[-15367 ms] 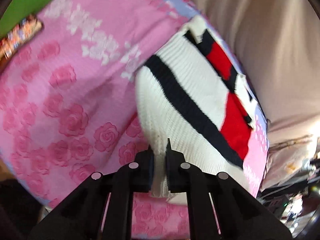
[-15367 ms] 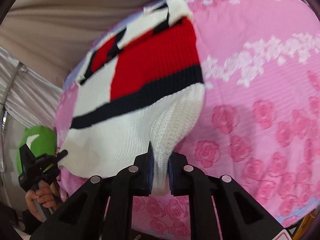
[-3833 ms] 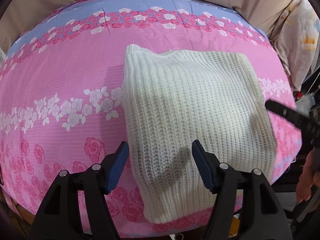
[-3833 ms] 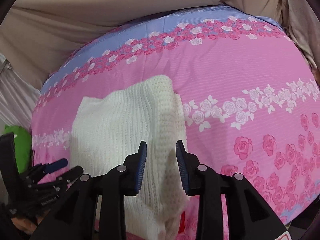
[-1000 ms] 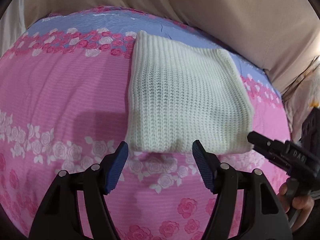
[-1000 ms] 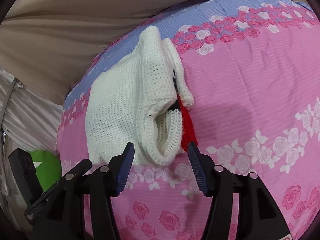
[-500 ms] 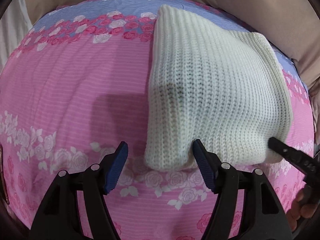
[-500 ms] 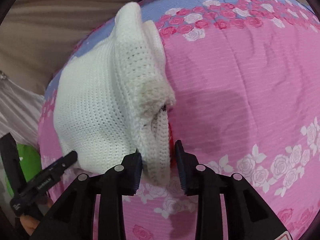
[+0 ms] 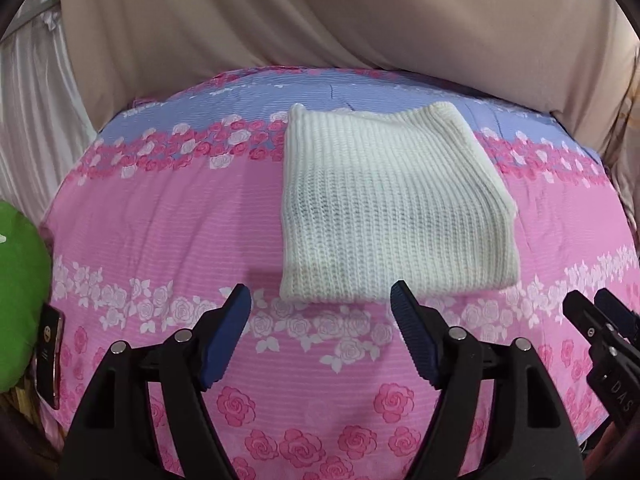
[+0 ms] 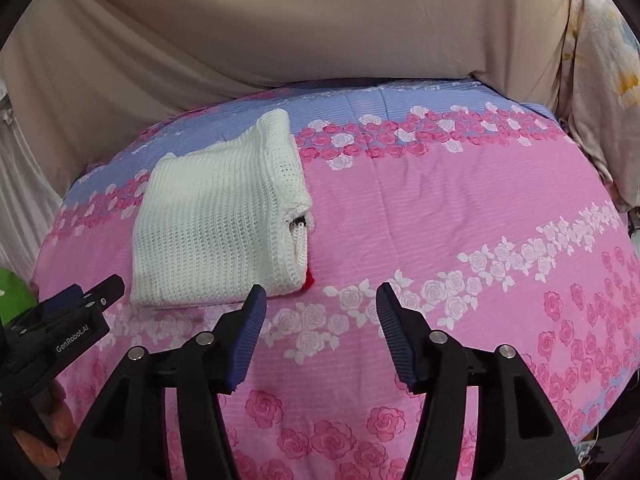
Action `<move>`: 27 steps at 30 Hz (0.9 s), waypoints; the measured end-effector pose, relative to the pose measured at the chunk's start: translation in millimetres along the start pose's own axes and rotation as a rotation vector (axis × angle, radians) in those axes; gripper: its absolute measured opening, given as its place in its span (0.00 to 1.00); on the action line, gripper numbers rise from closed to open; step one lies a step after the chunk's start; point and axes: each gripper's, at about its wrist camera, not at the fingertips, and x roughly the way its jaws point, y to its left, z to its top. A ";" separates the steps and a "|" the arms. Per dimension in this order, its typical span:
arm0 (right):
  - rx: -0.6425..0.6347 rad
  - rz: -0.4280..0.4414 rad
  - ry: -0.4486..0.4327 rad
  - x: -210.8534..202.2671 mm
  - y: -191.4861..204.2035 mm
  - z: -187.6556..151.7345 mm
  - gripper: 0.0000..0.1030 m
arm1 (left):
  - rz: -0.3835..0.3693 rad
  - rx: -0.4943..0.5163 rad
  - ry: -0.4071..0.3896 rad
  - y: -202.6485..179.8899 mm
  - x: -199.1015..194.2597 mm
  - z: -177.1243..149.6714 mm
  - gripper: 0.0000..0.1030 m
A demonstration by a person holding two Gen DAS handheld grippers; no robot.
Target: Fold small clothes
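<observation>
A white knit sweater [image 9: 392, 208] lies folded into a rectangle on the pink rose-print bedspread [image 9: 160, 220]. In the right wrist view the sweater [image 10: 216, 224] sits at the left, with a bit of red and black showing at its open right edge. My left gripper [image 9: 320, 300] is open and empty, just in front of the sweater's near edge. My right gripper [image 10: 318, 296] is open and empty, in front of and to the right of the sweater. The right gripper also shows at the right edge of the left wrist view [image 9: 600, 320], and the left gripper at the left of the right wrist view [image 10: 80, 300].
A beige curtain [image 9: 320, 20] hangs behind the bed. A green cushion [image 9: 20, 300] and a dark flat packet [image 9: 48, 356] lie at the bed's left edge. A pale floral cloth [image 10: 600, 60] hangs at the right. Open bedspread [image 10: 480, 240] spreads to the sweater's right.
Both grippers have backed away from the sweater. The right gripper, which half a second ago had its jaws close around the sweater's edge, has opened wide. The sweater now lies flat and free.
</observation>
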 end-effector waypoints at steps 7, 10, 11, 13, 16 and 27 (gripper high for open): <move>0.010 -0.003 0.026 0.8 9.5 -14.2 0.61 | 0.040 0.023 -0.018 -10.6 -10.5 -18.8 0.68; 0.004 0.007 0.041 1.9 12.4 -18.8 0.61 | 0.051 0.012 -0.024 -9.5 -12.3 -24.1 0.68; 0.000 0.009 0.046 2.2 13.8 -20.0 0.61 | 0.052 0.010 -0.027 -9.3 -13.0 -25.4 0.68; -0.004 0.015 0.054 3.4 15.5 -22.2 0.62 | 0.052 0.011 -0.022 -9.1 -13.3 -27.5 0.68; -0.002 0.025 0.060 5.8 14.0 -22.7 0.62 | 0.019 -0.022 0.018 0.7 -10.3 -26.0 0.80; 0.124 0.203 0.142 80.3 -12.7 63.6 0.65 | -0.256 -0.391 0.152 81.3 66.2 38.8 0.88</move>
